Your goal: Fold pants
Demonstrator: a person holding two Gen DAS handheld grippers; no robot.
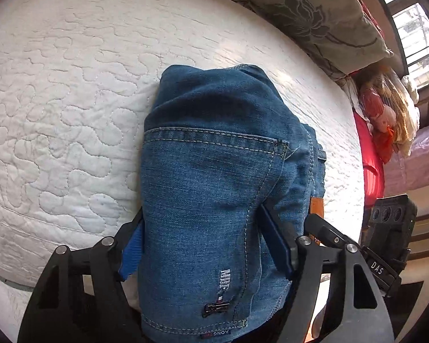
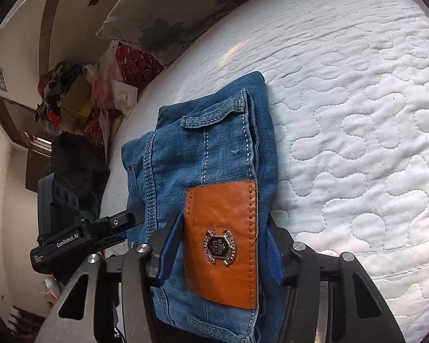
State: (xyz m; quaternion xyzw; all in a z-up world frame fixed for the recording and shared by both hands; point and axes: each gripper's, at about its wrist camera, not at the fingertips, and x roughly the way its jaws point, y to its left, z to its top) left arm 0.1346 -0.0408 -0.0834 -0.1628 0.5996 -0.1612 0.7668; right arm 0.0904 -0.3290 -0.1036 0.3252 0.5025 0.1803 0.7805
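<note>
A pair of blue jeans (image 1: pixel 214 114) lies folded into a thick bundle on a white quilted bed cover (image 1: pixel 57 85). In the left wrist view a back pocket faces up. My left gripper (image 1: pixel 201 214) has the near end of the bundle between its blue pads (image 1: pixel 274 240), which press against the denim on both sides. In the right wrist view the jeans (image 2: pixel 214 143) show the waistband with an orange leather patch (image 2: pixel 223 243). My right gripper (image 2: pixel 226 215) clamps that end from both sides. The two grippers hold the bundle side by side.
A grey floral pillow (image 1: pixel 314 14) lies at the far end of the bed. A doll (image 1: pixel 386 114) and red cloth sit past the bed's right edge. Bags and boxes (image 2: pixel 80 100) are piled beyond its other side. The white bed cover (image 2: pixel 357 114) spreads wide around the jeans.
</note>
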